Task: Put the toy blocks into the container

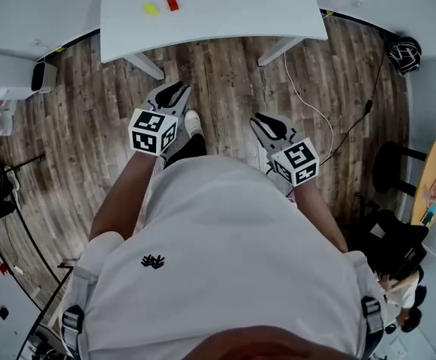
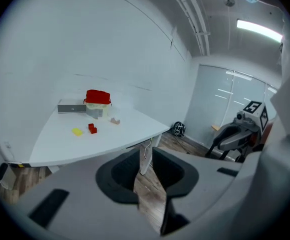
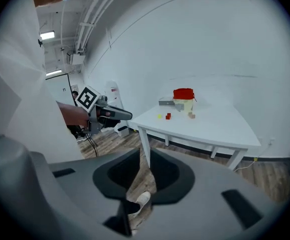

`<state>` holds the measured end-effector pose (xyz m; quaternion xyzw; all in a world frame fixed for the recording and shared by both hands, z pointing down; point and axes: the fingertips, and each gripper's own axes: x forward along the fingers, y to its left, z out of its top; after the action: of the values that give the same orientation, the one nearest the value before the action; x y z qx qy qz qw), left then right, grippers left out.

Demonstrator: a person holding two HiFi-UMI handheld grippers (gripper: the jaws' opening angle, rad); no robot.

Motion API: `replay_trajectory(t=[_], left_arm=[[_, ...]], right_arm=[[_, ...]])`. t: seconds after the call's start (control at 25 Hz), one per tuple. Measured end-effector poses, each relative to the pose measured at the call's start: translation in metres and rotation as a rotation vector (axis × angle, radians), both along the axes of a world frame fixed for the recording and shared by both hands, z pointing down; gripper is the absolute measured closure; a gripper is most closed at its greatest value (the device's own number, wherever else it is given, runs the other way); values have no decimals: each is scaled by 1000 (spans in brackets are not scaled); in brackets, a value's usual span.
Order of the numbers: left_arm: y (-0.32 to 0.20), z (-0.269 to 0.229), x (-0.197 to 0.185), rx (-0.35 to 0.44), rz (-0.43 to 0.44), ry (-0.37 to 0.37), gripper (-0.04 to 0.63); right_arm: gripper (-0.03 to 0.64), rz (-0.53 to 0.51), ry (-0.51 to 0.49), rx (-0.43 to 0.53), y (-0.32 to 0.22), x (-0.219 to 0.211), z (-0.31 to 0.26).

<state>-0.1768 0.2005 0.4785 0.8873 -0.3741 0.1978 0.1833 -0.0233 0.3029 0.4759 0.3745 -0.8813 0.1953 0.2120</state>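
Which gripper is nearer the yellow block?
Left. The left gripper is over the floor short of the yellow block; the right gripper is farther back and rightward.

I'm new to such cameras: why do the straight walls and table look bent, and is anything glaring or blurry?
Head view: the wide lens bows the table edge and the floor planks; light is even. Left gripper view: dark round border, curved wall lines, a ceiling light glares white. Right gripper view: same bulge; the blocks are tiny specks.
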Motion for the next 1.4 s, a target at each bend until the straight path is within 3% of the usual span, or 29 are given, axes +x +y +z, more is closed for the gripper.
replay_trajectory(t=[0.36,0.56,0.92,1.4], left_arm=[[-104,22,-39,-6,-65,-66,491],[-139,39,-41,-34,-122,-76,485],[-215,70,-28,-102,-234,-104,463],[-304,124,-33,-190,-500,-249,440]], right_arm=[[552,30,19,0,-94,-38,-8],[552,-18,37,3,-125,-48,-13],[552,-101,26,10,-207,-26,-16],[552,-282,23,-37,-333,30,0]])
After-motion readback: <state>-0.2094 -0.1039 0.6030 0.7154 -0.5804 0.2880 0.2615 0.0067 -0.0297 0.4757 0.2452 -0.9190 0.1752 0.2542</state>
